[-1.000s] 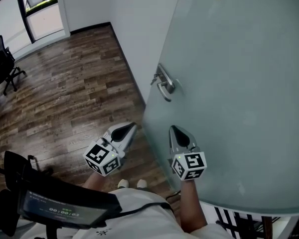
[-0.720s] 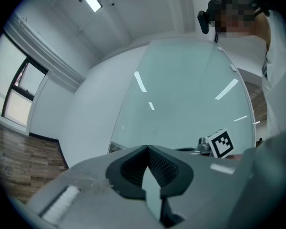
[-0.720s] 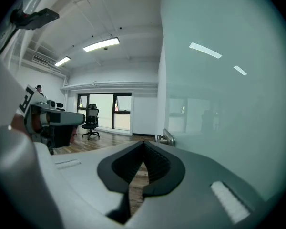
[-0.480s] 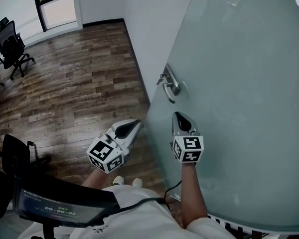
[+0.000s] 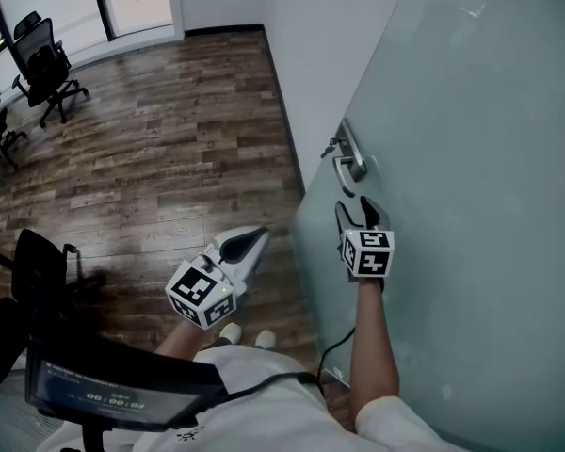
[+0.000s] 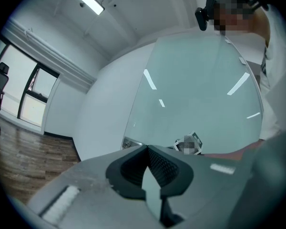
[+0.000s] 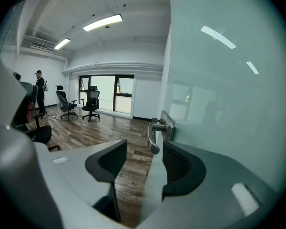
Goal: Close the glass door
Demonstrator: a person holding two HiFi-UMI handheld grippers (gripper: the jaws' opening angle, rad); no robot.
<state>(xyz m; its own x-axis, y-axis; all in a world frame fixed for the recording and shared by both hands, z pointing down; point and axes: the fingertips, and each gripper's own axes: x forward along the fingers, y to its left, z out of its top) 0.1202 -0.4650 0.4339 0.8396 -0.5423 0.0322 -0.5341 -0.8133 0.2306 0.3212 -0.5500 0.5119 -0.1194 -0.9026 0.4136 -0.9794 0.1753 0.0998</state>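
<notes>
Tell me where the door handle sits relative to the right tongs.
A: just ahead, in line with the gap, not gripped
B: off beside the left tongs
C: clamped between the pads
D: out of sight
A: in the right gripper view the door handle stands just beyond the right tongs, which are opening, and neither pad touches it.

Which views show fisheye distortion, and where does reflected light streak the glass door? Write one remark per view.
Head view: little distortion, sharp, even daylight, faint glints high on the glass door. Left gripper view: strong fisheye inside a dark round border, bright reflected streaks on the door. Right gripper view: the same fisheye, bowed ceiling lights, streaks on the glass again, door handle sharp.
</notes>
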